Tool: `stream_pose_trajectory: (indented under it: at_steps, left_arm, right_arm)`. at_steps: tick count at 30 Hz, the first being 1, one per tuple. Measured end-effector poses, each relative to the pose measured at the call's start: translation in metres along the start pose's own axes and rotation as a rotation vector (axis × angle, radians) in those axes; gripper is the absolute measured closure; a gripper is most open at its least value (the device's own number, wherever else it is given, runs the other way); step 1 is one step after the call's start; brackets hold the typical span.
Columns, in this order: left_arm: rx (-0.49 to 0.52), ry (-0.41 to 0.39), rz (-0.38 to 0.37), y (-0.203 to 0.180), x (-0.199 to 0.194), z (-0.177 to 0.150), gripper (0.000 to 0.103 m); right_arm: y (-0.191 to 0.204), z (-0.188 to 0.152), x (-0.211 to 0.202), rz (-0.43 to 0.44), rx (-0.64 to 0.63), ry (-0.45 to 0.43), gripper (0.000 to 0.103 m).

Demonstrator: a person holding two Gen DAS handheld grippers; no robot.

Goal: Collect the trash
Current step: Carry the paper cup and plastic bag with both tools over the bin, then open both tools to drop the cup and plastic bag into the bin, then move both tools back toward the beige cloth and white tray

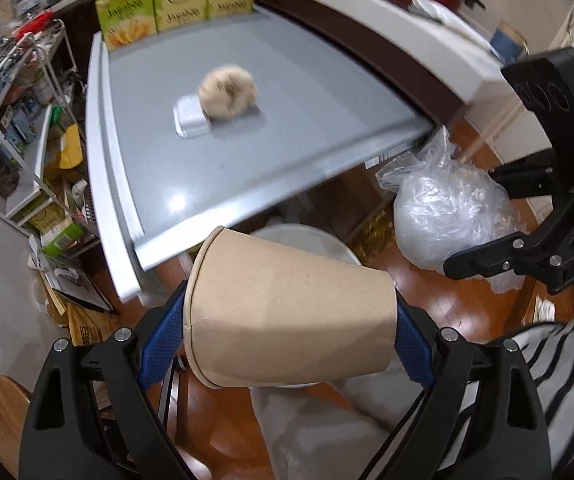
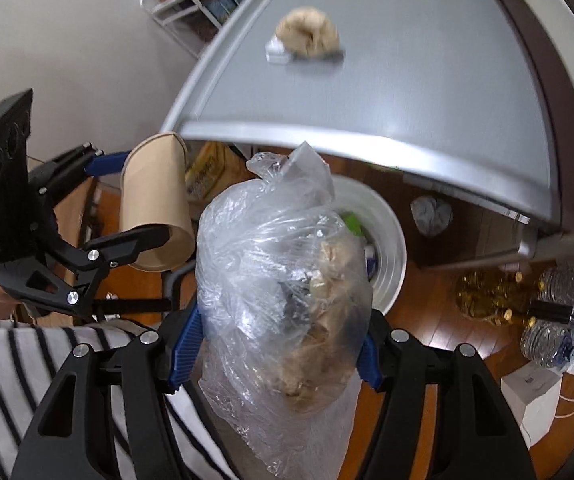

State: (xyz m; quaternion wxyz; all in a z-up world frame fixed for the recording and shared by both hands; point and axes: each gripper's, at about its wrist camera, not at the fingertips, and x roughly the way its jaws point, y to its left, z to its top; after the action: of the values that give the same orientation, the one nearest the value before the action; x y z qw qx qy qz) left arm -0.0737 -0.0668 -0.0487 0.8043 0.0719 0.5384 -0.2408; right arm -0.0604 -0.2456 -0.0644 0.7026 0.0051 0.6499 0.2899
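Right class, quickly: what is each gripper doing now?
Left gripper: shut on the paper cup.
Right gripper: shut on the plastic bag.

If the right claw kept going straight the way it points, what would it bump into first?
Probably the white bin below: the right claw, gripping the plastic bag, points toward it. Depth is hard to judge.

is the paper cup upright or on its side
On its side: the paper cup lies horizontal, clamped between the left gripper jaws, rim to the left.
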Motion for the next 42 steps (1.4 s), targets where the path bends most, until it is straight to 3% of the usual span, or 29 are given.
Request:
stream_pose_trajectory:
  at_steps: [10,16,21,24,33,37,42]
  left_arm:
    - [0.021,0.128,0.003,-0.005,0.057,-0.022,0.012]
    - [-0.03,0.158,-0.011,0.002,0.082,-0.026,0.012]
    - [-0.048,0.177,-0.048,0.006,0.091,-0.027,0.012]
    - [-0.06,0.186,-0.051,0.009,0.089,-0.026,0.011]
    - [-0.102,0.181,-0.068,0.019,0.082,-0.022,0.004]
    - [-0.106,0.149,-0.052,0.016,0.074,-0.017,0.004]
    - [-0.15,0.067,-0.034,0.022,0.044,-0.011,0.004]
  right_arm:
    - [-0.014,-0.007,0.064,-0.083,0.043,0.09,0.041]
    - [-0.037,0.003,0.089,-0.046,0.209,0.065,0.041]
    - [-0.046,0.011,0.098,-0.032,0.275,0.06,0.039]
    - [-0.046,0.014,0.089,-0.046,0.28,0.041,0.021]
    - [-0.039,0.018,0.048,-0.073,0.246,-0.021,0.021]
    - [-0.021,0.027,0.015,-0.095,0.195,-0.114,0.021]
    - [0.008,0.064,-0.02,-0.196,0.096,-0.265,0.021]
